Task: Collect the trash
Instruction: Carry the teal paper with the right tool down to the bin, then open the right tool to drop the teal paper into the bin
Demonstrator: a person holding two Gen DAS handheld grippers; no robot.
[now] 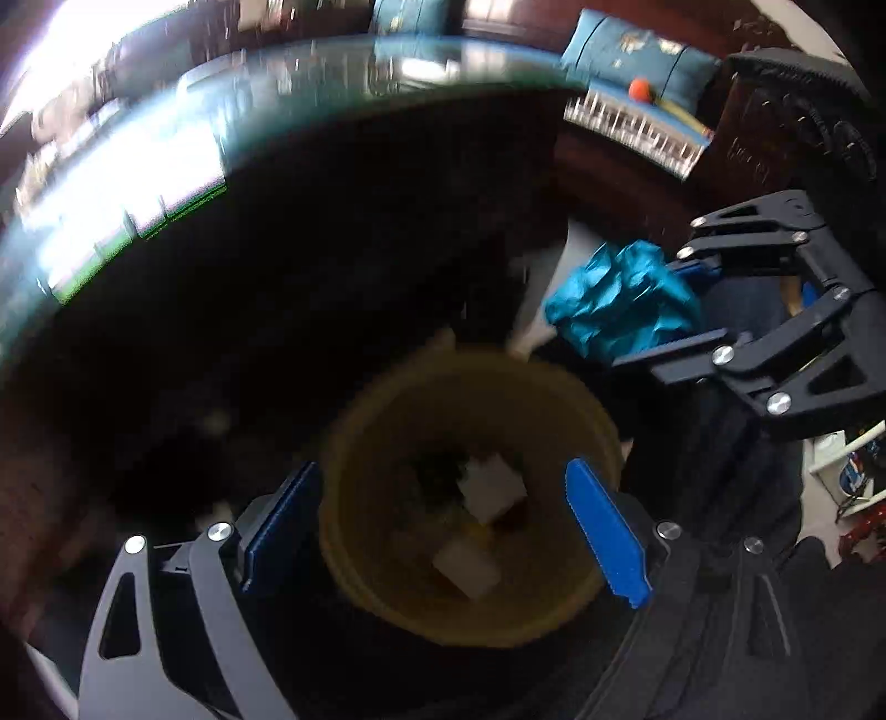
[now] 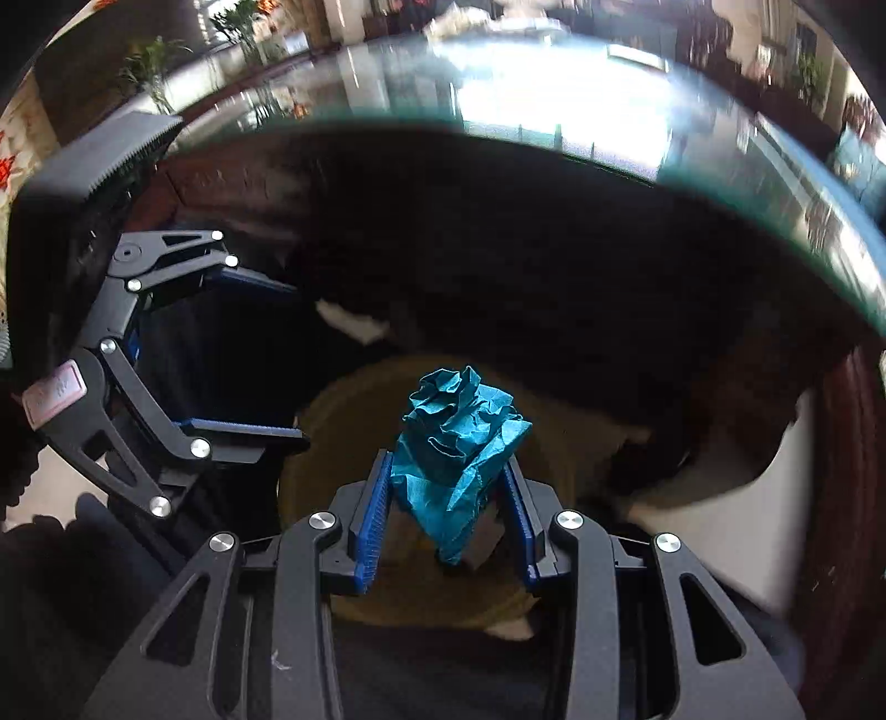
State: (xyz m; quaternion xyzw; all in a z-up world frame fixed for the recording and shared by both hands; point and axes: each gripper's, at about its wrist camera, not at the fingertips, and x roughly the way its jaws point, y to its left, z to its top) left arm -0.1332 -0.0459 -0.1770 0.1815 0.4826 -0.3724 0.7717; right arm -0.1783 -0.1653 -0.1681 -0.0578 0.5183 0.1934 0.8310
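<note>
A yellow-brown trash bin (image 1: 576,598) stands on the floor below the table edge, with white scraps (image 1: 490,487) and dark bits inside. My left gripper (image 1: 443,526) is open and empty right above the bin's mouth. My right gripper (image 2: 448,476) is shut on a crumpled teal paper ball (image 2: 459,437) and holds it over the bin (image 2: 332,421). In the left wrist view the paper ball (image 1: 620,299) and the right gripper (image 1: 700,304) hang at the bin's far right side. The left gripper (image 2: 293,360) shows open at the left of the right wrist view.
A round glass-topped table (image 1: 166,166) curves over the bin, with its dark underside between; it also shows in the right wrist view (image 2: 554,94). A wooden sofa with blue cushions (image 1: 637,50) stands behind. Pale floor (image 2: 747,498) lies to the right.
</note>
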